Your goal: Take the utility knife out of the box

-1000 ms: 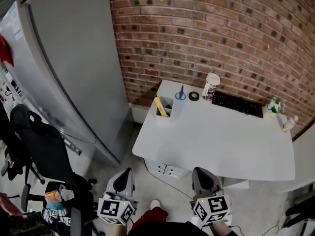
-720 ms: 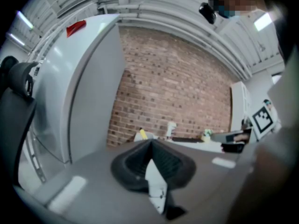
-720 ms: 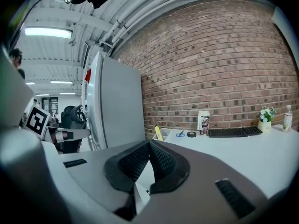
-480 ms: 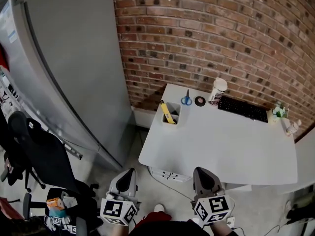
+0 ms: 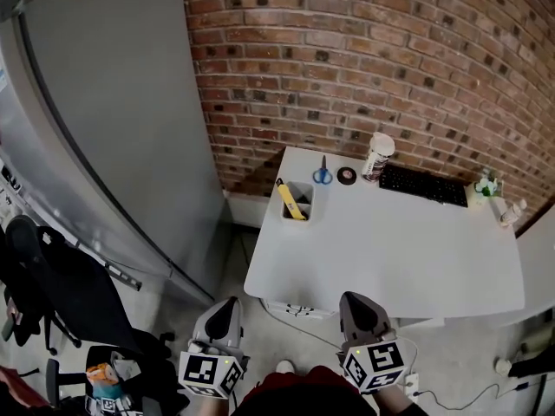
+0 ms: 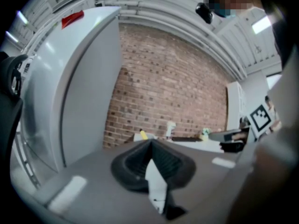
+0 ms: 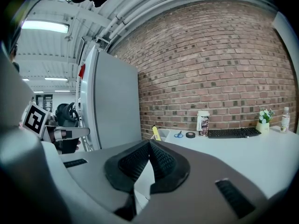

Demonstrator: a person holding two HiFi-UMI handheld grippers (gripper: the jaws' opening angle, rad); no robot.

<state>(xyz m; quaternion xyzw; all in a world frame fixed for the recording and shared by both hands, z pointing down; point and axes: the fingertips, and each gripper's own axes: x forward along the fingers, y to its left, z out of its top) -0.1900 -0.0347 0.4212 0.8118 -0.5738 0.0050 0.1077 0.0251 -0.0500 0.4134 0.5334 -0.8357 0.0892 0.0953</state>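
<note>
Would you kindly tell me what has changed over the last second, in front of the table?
Very little. The head view has shifted: the grey cabinet fills more of the left and the office chair sits lower. Nothing was gripped or released. The left gripper and right gripper stay shut and empty, short of the table. The yellow utility knife still stands in the box.

Left gripper (image 5: 227, 313) jaws closed and empty, right gripper (image 5: 355, 306) likewise, side by side
</note>
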